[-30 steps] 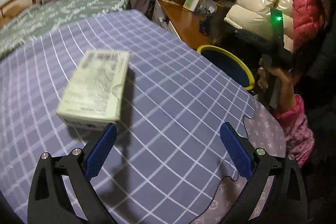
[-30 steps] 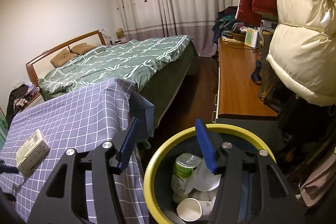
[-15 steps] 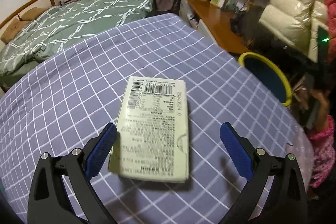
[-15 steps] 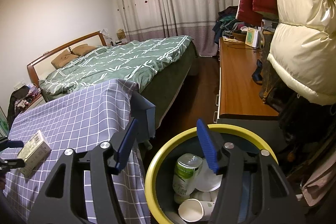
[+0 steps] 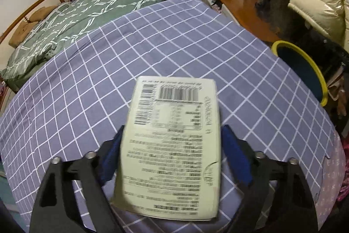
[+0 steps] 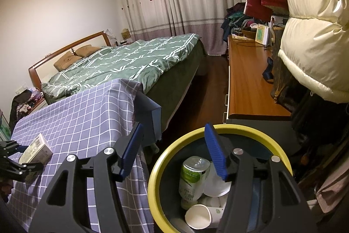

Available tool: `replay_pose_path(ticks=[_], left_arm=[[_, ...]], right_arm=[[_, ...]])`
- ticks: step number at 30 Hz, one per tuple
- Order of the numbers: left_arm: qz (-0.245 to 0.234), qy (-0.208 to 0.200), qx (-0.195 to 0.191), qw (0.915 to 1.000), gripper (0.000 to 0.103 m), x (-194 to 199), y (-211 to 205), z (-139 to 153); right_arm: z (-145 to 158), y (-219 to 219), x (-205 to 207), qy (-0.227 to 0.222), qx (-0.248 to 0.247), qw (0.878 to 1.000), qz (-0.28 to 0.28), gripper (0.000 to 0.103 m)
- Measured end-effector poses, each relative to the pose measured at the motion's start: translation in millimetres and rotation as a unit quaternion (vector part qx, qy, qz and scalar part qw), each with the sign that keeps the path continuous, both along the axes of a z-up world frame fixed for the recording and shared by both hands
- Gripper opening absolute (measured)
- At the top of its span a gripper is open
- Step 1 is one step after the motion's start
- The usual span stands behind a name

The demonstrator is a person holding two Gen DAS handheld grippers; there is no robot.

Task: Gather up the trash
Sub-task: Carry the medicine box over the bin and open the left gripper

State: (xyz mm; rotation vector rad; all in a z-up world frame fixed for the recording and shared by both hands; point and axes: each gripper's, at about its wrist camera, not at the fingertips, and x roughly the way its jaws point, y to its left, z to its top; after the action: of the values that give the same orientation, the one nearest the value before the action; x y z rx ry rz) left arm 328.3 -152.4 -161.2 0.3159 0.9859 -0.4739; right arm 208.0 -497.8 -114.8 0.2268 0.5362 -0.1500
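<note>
Step in hand: you are taking the cardboard carton [image 5: 174, 141] off the bench [image 5: 152, 36] with your left gripper [image 5: 172, 154].

Left gripper: jaws have just been closing, with the carton between them. The blue pads sit right at its two long sides. Contact looks made, though the frame is blurred, so treat the hold as not yet proven.

Carton: lies flat on the checked cloth, barcode face up, near your edge of the bench. In the right wrist view the same carton [image 6: 36, 151] sits at the far left with the left gripper [image 6: 24, 156] around it.

Right gripper: your right gripper [image 6: 174, 152] hangs over the bin [image 6: 157, 169] with its jaws apart and nothing between them.

Bin: yellow rim, dark inside, standing just beside the bench on the side away from the carton.

Done so far: the bin already holds a green-labelled bottle [image 6: 192, 178] and several white paper cups [image 6: 199, 215].

Left to do: lift the carton, carry it across the bench to the bin, let go above the opening. No other trash shows on the cloth in either view, so this looks like the last piece. Parts of the bench lie outside the frames.

Watch for: the carton is wide for the jaws, and a light squeeze may let it tip on the lift.
</note>
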Motion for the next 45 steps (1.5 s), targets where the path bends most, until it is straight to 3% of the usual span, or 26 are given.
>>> replay_pose_path(ticks=[1,7,13,22,29,36,39,41,45], left_arm=[[0.001,0.002,-0.001,1.0,0.073,0.7,-0.1,-0.4],[0.003,0.004,-0.007,1.0,0.072,-0.3,-11.5,5.7],[-0.026,-0.013,-0.021,0.9994,0.072,-8.0,-51.7,29.1],[-0.11,-0.027,-0.038,0.9928,0.072,-26.8,-163.6,59.0],[-0.163,-0.006,-0.021,0.9864,0.072,-35.9,-261.3,42.3],[-0.162,0.028,0.002,0.9864,0.072,-31.9,-323.1,15.3],[-0.152,0.038,-0.002,0.9877,0.085,-27.5,-338.4,9.0],[-0.14,0.026,-0.008,0.9898,0.086,-27.5,-341.9,13.4],[-0.114,0.006,-0.06,0.9917,0.086,-31.5,-312.4,44.0]], right_arm=[[0.1,-0.6,-1.2,-0.001,0.001,1.0,0.0,0.056],[5.4,-6.4,-15.9,-0.013,0.009,1.0,-0.004,0.056],[15.8,-15.4,-48.8,-0.028,0.01,0.999,-0.017,0.056],[25.2,-41.1,-101.9,-0.047,0.019,0.998,-0.047,0.056],[22.5,-68.8,-123.4,-0.044,0.04,0.995,-0.075,0.058],[21.9,-76.5,-126.1,-0.032,0.034,0.996,-0.081,0.058],[24.9,-77.5,-128.6,-0.036,0.034,0.996,-0.081,0.058],[27.5,-76.9,-131.5,-0.041,0.035,0.995,-0.081,0.058],[29.0,-74.5,-134.6,-0.042,0.037,0.995,-0.077,0.059]])
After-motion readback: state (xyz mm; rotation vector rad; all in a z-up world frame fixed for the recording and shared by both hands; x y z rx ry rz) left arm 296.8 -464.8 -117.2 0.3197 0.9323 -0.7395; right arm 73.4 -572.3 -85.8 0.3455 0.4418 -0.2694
